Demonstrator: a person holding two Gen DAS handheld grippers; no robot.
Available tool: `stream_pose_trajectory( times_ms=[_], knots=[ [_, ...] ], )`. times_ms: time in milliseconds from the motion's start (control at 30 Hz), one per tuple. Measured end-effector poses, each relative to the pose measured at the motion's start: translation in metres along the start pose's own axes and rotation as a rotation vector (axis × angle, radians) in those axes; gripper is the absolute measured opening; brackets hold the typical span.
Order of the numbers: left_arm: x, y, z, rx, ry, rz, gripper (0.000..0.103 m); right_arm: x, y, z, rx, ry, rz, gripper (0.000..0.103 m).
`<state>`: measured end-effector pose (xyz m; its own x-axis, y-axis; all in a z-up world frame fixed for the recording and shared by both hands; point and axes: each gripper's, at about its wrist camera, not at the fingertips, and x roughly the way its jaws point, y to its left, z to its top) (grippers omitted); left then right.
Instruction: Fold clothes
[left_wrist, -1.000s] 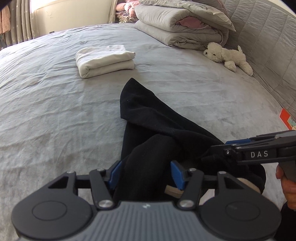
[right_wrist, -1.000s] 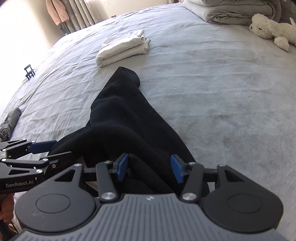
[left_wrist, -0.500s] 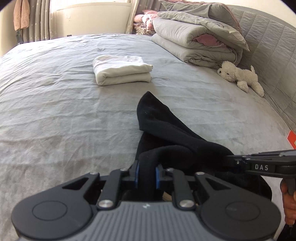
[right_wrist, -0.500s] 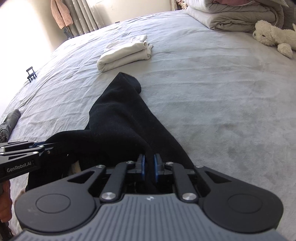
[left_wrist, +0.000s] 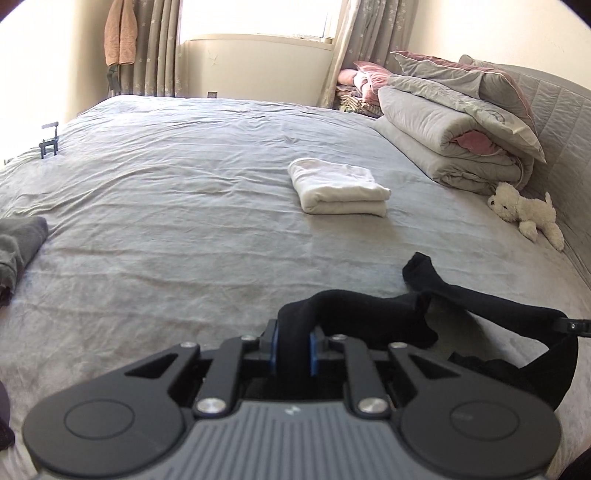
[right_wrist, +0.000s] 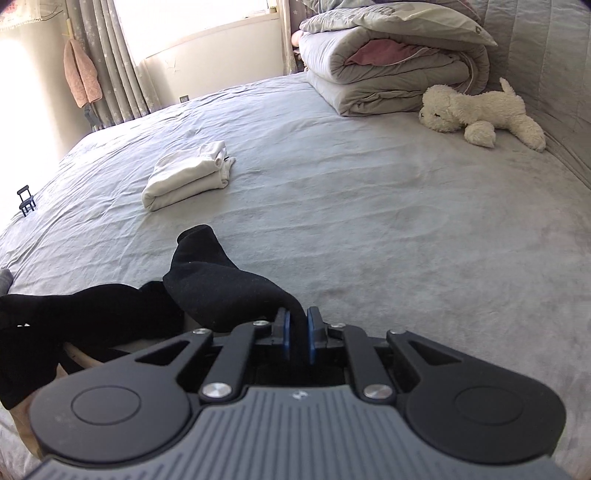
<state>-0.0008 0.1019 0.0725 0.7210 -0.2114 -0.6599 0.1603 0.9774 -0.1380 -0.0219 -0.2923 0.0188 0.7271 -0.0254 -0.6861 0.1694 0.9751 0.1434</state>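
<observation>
**Two grippers, one black garment between them**

In the left wrist view the left gripper (left_wrist: 293, 347) sits at the lower centre of the frame, its two blue pads pressed against a bunched fold of the black garment (left_wrist: 354, 314). From there the cloth stretches toward the right edge, where the tip of the right gripper (left_wrist: 574, 325) shows. One loose end of the cloth lies on the bed (left_wrist: 184, 229), pointing toward the upper right.

In the right wrist view the right gripper (right_wrist: 296, 332) fills the lower centre, its jaws nearly together with a thin edge of the black garment (right_wrist: 221, 284) pinched between the pads. The rest of the cloth runs off to the lower left of the frame.

One folded white garment (left_wrist: 340, 186) lies on the bed, well apart from the black one. One grey cloth (left_wrist: 18, 240) rests at the left edge. One rolled duvet (left_wrist: 454, 144) and one plush dog (left_wrist: 524, 214) occupy the right side. One small black stand (left_wrist: 50, 142) sits at the far left.
</observation>
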Motion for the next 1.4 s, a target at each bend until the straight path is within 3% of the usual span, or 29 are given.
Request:
stream_pose_trajectory(
  times_ms=[167, 367, 500, 733, 833, 900, 967, 1000, 1100, 1400],
  knots=[
    [-0.017, 0.026, -0.013, -0.056, 0.013, 0.056, 0.015, -0.018, -0.013, -0.009, -0.008, 0.001, -0.048, 0.011],
    [-0.025, 0.051, -0.035, -0.117, 0.083, 0.095, 0.015, -0.024, -0.028, -0.02, 0.005, 0.051, -0.074, 0.011],
    [-0.022, 0.058, -0.049, -0.094, 0.149, 0.156, 0.014, -0.015, -0.033, -0.027, -0.001, 0.117, -0.088, 0.01],
    [-0.001, 0.067, -0.066, -0.058, 0.292, 0.153, 0.016, 0.001, -0.039, -0.038, -0.003, 0.226, -0.103, 0.011],
    [-0.001, 0.062, -0.062, -0.022, 0.278, 0.142, 0.027, 0.004, -0.037, -0.037, 0.0, 0.243, -0.086, 0.019],
    [-0.001, 0.056, -0.057, 0.007, 0.26, 0.127, 0.04, 0.005, -0.035, -0.035, -0.008, 0.246, -0.08, 0.026],
    [0.002, 0.048, -0.051, 0.047, 0.246, 0.115, 0.046, 0.008, -0.029, -0.03, -0.025, 0.241, -0.074, 0.045],
    [0.005, 0.042, -0.047, 0.069, 0.239, 0.104, 0.051, 0.009, -0.025, -0.027, -0.039, 0.234, -0.068, 0.047],
    [0.02, 0.027, -0.039, 0.112, 0.231, 0.061, 0.06, 0.017, -0.014, -0.02, -0.056, 0.224, -0.041, 0.048],
    [0.083, -0.012, -0.022, 0.197, 0.251, 0.021, 0.06, 0.066, 0.02, -0.006, -0.098, 0.241, -0.013, 0.048]
  ],
)
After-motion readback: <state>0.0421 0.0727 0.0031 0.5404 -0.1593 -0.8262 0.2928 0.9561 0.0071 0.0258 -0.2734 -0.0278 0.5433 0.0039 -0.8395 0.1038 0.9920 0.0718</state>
